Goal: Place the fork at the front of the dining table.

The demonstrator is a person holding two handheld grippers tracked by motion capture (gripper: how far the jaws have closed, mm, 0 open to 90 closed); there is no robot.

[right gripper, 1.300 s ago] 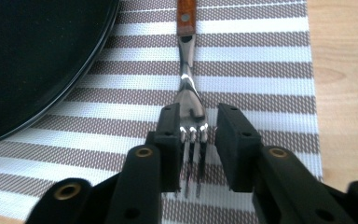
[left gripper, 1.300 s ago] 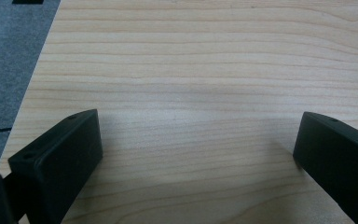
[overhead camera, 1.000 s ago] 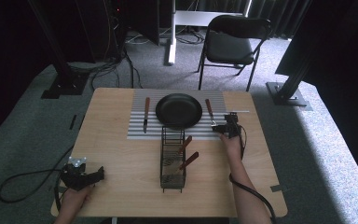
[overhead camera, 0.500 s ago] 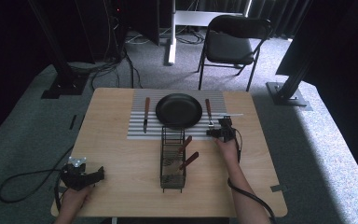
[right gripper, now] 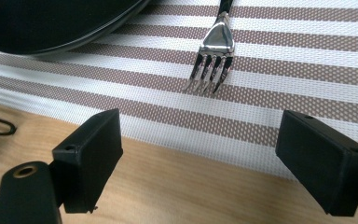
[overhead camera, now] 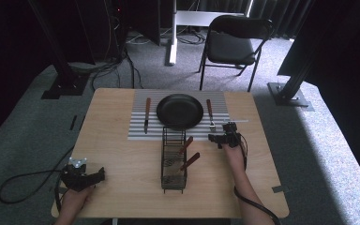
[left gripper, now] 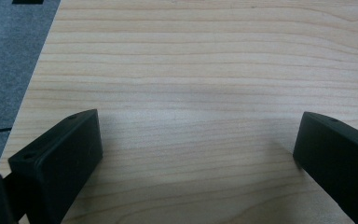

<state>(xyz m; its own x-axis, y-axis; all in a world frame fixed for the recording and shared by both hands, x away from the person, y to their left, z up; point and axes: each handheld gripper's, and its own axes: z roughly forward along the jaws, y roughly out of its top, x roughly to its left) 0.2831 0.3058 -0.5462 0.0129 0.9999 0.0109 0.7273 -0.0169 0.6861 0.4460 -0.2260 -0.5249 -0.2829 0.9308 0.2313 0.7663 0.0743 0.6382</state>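
High view: wooden table [overhead camera: 122, 154] on grey carpet [overhead camera: 23, 126]; left tool [overhead camera: 93, 177] and right tool [overhead camera: 217, 138] both gape wide.

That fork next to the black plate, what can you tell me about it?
The shiny silver metal fork has four tines and a dark reddish-brown handle. It lies flat on the brown-and-white striped placemat, just right of the round black plate, with its tines pointing toward the person and its handle pointing away. Nothing grips it: the right gripper sits open a little short of the tines, without touching them.
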